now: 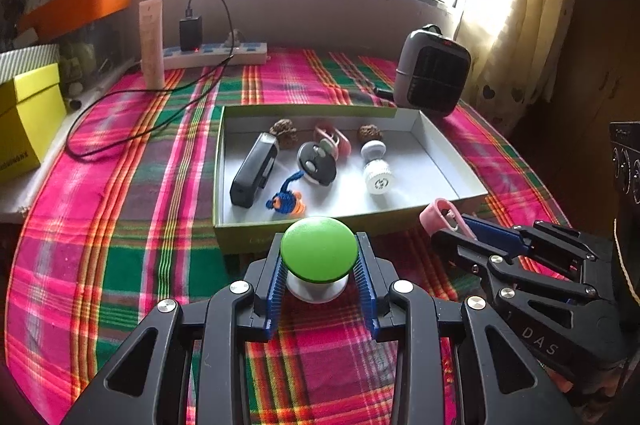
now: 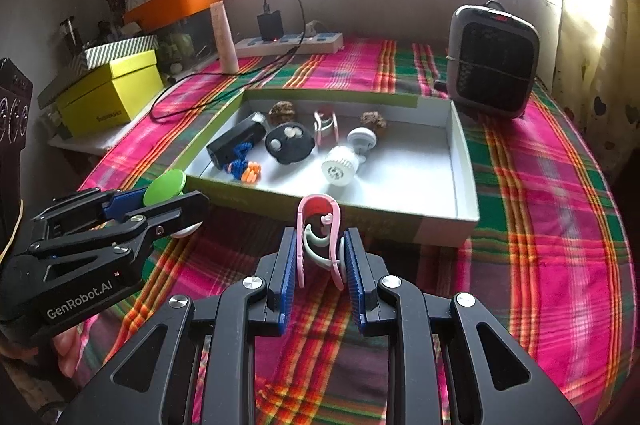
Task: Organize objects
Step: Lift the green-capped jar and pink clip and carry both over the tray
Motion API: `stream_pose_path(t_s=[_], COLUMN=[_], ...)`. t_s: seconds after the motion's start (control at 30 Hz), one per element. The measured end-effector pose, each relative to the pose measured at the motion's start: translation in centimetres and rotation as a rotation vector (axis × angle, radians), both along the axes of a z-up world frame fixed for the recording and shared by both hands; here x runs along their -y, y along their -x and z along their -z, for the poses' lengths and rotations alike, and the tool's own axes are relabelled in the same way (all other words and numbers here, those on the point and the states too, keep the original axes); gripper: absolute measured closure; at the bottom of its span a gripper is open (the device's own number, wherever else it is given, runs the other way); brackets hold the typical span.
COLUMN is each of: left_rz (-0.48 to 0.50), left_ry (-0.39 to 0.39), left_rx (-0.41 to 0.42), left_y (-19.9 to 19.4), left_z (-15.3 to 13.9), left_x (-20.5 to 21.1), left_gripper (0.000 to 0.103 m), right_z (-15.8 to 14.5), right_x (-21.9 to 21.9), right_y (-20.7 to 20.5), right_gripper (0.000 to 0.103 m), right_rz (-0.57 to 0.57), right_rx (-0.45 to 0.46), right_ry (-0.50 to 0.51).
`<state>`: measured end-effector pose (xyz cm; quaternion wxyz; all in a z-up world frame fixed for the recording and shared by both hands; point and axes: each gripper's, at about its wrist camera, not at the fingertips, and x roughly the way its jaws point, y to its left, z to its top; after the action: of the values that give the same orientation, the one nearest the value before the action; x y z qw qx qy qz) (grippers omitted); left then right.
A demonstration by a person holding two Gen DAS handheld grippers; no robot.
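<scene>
Left tool [image 1: 319,267] clamps light, smooth green knob [image 1: 319,249] by its white stem; right tool [image 2: 320,257] pinches springy pink clip [image 2: 320,225], both just short of the box [image 2: 464,161].

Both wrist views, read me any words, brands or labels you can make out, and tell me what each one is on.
"GenRobot.AI": side of the left gripper.
"DAS": arm of the right gripper.
Yellow box: dark print, too blurred to read.
Green-sided box: faint print, unreadable.

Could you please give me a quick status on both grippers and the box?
Left hand-held gripper shut on green-capped knob. Right hand-held gripper shut on pink clip. Both short of open box; path clear.
</scene>
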<state>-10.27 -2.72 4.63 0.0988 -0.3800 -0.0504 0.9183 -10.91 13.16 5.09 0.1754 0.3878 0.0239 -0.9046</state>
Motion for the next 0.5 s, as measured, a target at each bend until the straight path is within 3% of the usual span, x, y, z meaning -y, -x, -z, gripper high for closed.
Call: stream_pose_path(t_s=[0.5], left_rz=[0.037], left_ry=[0.002], left_rx=[-0.008], left_y=[4.0], left_z=[-0.9], left_x=[-1.6], left_gripper=[0.073], right_z=[-1.0], right_x=[-1.8], right_y=[4.1], right_gripper=[0.079], right_rz=[0.052], right_rx=[-0.019], right_ry=[-0.012])
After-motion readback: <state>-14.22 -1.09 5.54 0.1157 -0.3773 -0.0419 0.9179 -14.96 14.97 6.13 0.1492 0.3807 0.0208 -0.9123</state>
